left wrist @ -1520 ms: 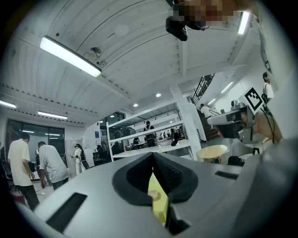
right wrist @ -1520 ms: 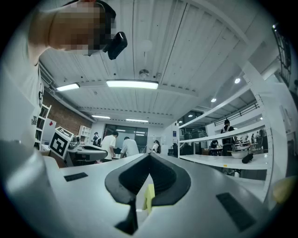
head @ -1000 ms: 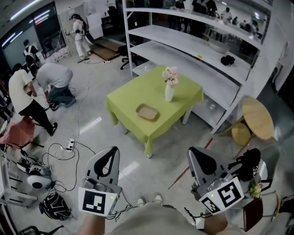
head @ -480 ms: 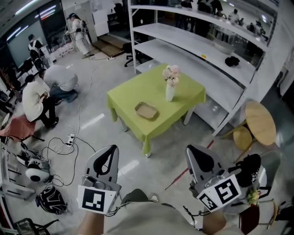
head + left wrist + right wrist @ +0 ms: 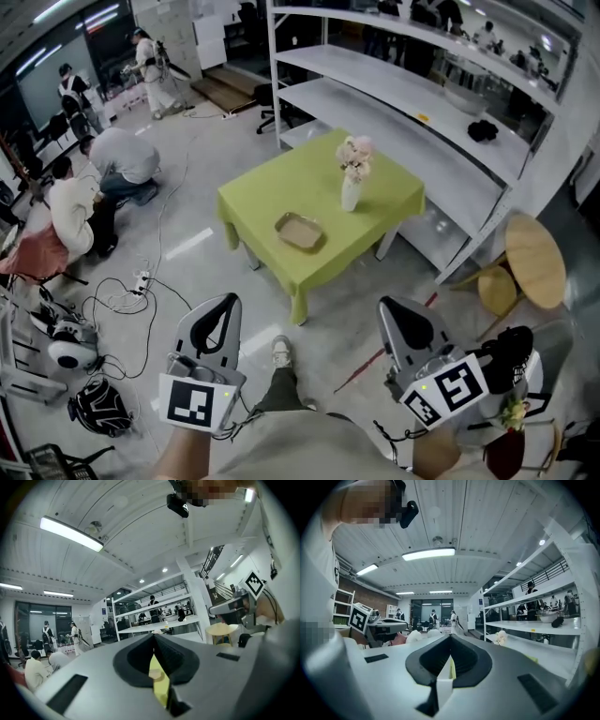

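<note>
In the head view my left gripper and right gripper are held side by side at waist height, above the grey floor, both pointing forward. Each one's jaws are closed together with nothing between them. Ahead stands a table with a green cloth. On it are a white vase of pale flowers and a shallow tan tray. The left gripper view shows its closed jaws and the right gripper's marker cube. The right gripper view shows its closed jaws, the flowers and the left gripper's marker cube.
Long white shelving runs behind the green table. A round wooden table and stool stand at the right. Several people crouch or stand at the left, with cables and bags on the floor. My shoe shows below.
The green table has drawn slightly nearer and a leg with a shoe has stepped forward between the grippers. The people at the left have shifted. Both grippers stay shut.
</note>
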Demonstrator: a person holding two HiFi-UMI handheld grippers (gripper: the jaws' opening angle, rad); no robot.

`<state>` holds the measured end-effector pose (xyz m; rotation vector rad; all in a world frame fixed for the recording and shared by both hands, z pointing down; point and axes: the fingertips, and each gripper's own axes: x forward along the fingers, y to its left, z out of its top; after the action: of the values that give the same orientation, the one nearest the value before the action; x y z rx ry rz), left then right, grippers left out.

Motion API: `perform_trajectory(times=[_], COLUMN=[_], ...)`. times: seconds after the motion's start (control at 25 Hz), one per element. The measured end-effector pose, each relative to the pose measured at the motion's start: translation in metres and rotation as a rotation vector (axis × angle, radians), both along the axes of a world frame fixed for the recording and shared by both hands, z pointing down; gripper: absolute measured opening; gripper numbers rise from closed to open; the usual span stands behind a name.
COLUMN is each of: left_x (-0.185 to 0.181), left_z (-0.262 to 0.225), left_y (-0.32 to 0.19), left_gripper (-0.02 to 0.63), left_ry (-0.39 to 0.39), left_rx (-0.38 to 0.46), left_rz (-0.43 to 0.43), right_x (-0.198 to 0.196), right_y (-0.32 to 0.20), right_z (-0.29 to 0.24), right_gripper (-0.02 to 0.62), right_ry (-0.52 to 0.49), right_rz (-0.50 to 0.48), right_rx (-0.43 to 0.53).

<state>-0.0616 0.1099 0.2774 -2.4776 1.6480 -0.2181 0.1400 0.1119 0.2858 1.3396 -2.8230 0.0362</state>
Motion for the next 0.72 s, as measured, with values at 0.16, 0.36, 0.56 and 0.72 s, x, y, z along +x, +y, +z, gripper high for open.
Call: perform_trajectory(times=[0.16,0.36,0.56,0.72], left_x=[-0.005,-0.014,-0.028,-0.044], left_z=[0.007,0.019,0.031,0.045], left_y=[-0.028,-0.074,-0.129,-0.180], left_gripper=[0.006,0.006,0.006,0.006], left_ry=[0.001,0.010,0.015,0.013], left_rx=[-0.012,-0.036,-0.071,-0.105], left_rz=[0.005,0.010,0.037,0.058], right_x=[-0.010,-0.022,-0.040,-0.056], right_y=[-0.028,-0.078,-0.138,-0.187], right_z=[0.008,0.022,0.047,0.066], right_gripper=[0.005,0.006,0.006,0.006], right_ry=[0.014,0.038,0.118,0.164], right_rz=[-0.015,-0.008,0.021,0.045], right_rx=[-0.015,-0.041,-0.088,-0.146])
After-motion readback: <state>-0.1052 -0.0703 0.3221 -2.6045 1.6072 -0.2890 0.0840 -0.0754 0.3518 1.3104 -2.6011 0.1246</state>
